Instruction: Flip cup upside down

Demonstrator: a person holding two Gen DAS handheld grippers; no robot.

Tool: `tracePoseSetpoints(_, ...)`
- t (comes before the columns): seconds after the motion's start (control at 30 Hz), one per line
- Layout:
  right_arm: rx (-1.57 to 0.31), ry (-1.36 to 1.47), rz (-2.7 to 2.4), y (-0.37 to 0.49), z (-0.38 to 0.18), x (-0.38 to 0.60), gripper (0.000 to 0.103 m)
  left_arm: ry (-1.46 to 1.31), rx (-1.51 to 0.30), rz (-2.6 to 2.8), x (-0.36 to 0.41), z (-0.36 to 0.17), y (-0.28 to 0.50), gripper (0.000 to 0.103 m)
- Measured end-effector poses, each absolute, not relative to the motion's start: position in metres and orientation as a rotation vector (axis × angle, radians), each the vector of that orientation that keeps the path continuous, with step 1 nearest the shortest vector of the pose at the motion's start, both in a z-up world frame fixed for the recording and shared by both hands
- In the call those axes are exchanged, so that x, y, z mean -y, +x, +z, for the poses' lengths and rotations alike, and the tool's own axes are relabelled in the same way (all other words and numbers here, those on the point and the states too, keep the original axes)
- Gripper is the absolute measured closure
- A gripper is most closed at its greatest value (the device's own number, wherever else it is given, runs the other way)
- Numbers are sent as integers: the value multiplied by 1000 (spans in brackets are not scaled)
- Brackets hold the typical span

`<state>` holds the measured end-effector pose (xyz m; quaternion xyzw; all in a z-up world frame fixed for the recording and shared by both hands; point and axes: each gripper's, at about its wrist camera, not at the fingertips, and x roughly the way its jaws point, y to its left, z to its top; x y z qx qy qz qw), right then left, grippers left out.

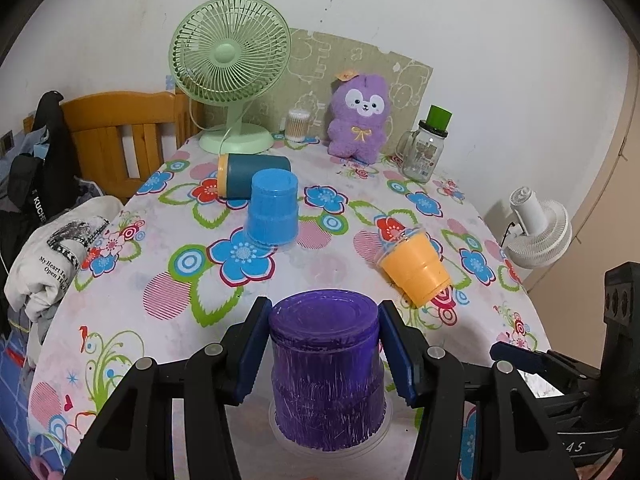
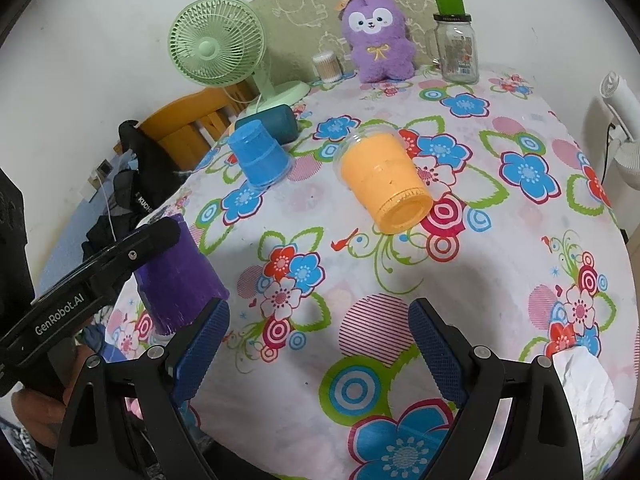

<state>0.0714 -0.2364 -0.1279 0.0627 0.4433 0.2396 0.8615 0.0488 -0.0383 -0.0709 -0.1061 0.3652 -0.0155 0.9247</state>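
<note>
A purple cup (image 1: pixel 325 364) stands upside down on the floral table, rim down, between the fingers of my left gripper (image 1: pixel 325 344). The blue pads sit close to its sides, with a thin gap showing on the right side. It also shows in the right wrist view (image 2: pixel 176 280), partly behind the left gripper's arm. An orange cup (image 2: pixel 384 180) lies on its side in the middle of the table, base toward me. A blue cup (image 1: pixel 274 208) stands upside down farther back. My right gripper (image 2: pixel 320 344) is open and empty above the near table.
A dark teal cup (image 1: pixel 252 176) lies on its side behind the blue cup. At the back stand a green fan (image 1: pixel 230 68), a purple plush (image 1: pixel 360 120), a glass jar (image 1: pixel 424 148) and a swab jar (image 1: pixel 298 124). Clothes (image 1: pixel 52 248) lie at the left edge.
</note>
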Motion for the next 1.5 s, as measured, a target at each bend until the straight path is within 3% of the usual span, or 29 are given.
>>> tracePoseSetpoints(0.6, -942, 146, 498, 74, -133, 239, 10, -212, -732, 45, 33, -93, 64, 47)
tracePoseSetpoints(0.63, -946, 146, 499, 74, -134, 238, 10, -210, -737, 47, 33, -93, 64, 46)
tracePoseSetpoints(0.77, -949, 141, 504, 74, -135, 236, 10, -202, -732, 58, 34, -91, 60, 24)
tracePoseSetpoints(0.87, -949, 142, 508, 74, -135, 236, 10, -202, -745, 53, 34, -91, 57, 17)
tracePoseSetpoints(1.5, -958, 165, 514, 73, -134, 237, 10, -240, -761, 39, 23, -83, 41, 11)
